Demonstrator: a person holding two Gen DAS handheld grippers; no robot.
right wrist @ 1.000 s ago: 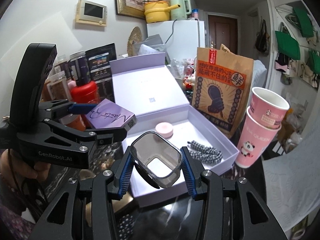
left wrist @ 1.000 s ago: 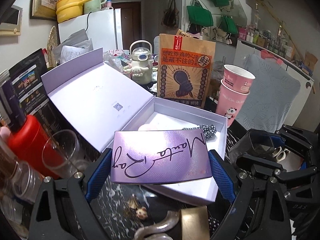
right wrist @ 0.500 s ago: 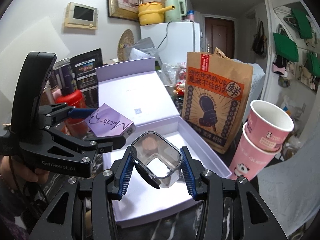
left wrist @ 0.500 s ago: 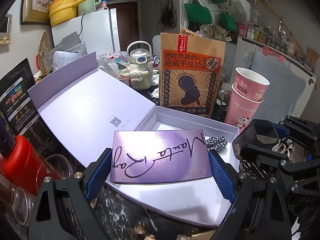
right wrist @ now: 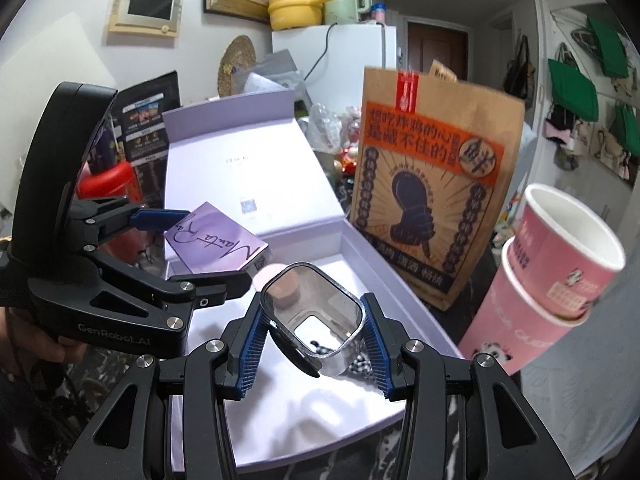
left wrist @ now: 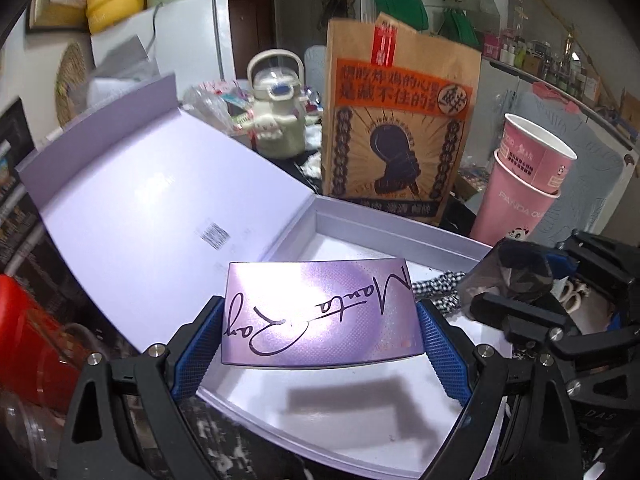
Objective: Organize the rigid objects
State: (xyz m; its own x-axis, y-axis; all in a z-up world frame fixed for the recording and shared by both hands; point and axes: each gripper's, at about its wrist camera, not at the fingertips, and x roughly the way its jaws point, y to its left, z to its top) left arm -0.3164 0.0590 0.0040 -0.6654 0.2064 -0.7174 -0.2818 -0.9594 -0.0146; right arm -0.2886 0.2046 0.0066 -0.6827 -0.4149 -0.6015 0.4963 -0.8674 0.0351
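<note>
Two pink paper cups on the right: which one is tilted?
The upper pink cup, nested in the lower one, leans with its open mouth tipped sideways. The lower pink cup with the panda print stands roughly upright.

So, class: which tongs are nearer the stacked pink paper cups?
Right. The right tongs, gripping a clear container, sit just left of the pink paper cups; the left tongs, holding the purple box, are farther left.

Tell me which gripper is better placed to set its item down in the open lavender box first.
Left, marginally: its purple card box hangs over bare floor of the lavender box; the right's clear container sits above the checkered item.
</note>
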